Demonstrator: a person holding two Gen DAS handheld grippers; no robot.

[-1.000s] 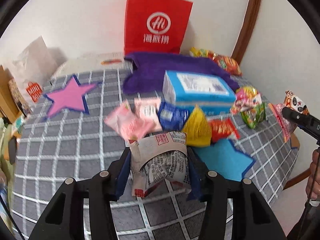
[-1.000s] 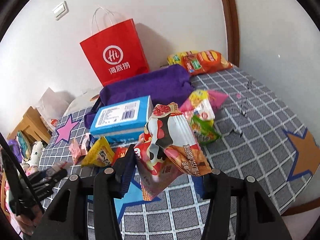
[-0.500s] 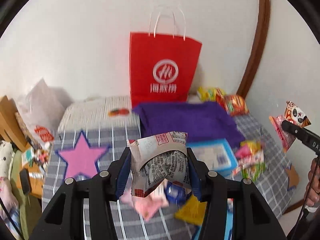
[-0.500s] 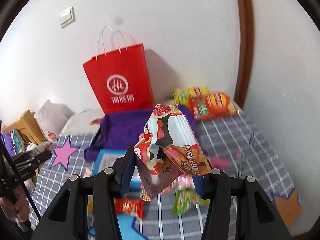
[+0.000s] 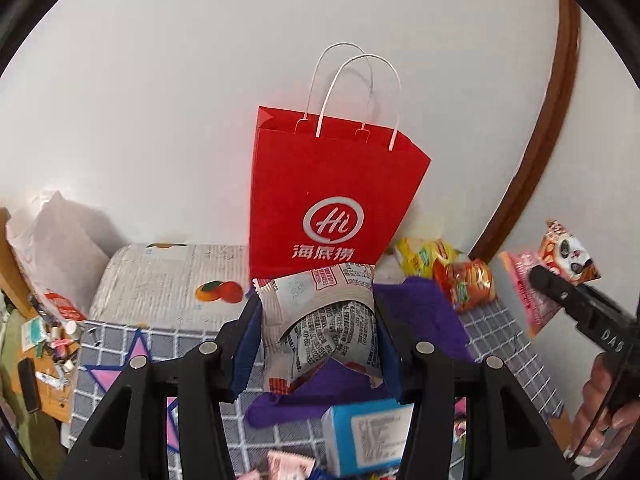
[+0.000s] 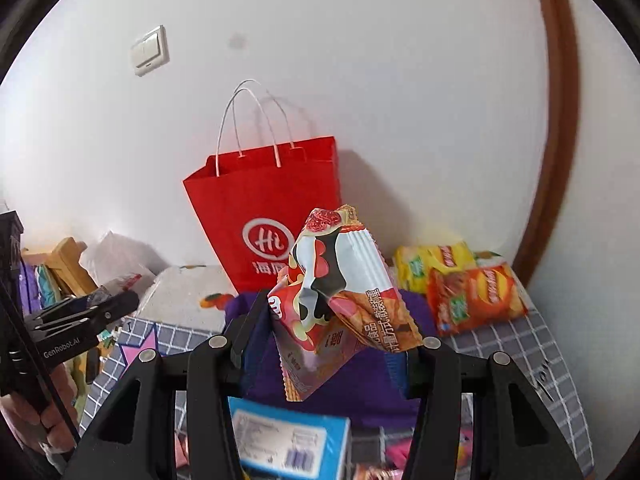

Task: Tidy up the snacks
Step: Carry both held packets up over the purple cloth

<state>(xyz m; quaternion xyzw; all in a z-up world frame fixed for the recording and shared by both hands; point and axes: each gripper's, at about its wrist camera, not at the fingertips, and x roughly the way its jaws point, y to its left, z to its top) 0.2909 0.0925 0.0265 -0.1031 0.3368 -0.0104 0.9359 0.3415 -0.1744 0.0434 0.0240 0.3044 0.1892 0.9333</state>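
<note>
My left gripper (image 5: 318,332) is shut on a grey-white printed snack packet (image 5: 324,320) and holds it in the air in front of the red paper bag (image 5: 332,200). My right gripper (image 6: 332,324) is shut on a red panda-print snack packet (image 6: 340,292), also raised before the red bag (image 6: 256,200). The bag stands upright against the wall with its mouth open. The right gripper with its panda packet (image 5: 568,256) shows at the right edge of the left wrist view. The left gripper (image 6: 100,304) shows at the left of the right wrist view.
A purple cloth (image 5: 424,312) lies below the bag on the grey checked cover (image 6: 520,344). A blue box (image 5: 368,436) and loose snacks lie nearer. Yellow and orange chip bags (image 6: 472,292) lie at the back right by a brown door frame (image 6: 556,120). Clutter sits at the left.
Both grippers have risen and tilted up with their packets held, moving closer to the red bag, which now fills the middle of both views.
</note>
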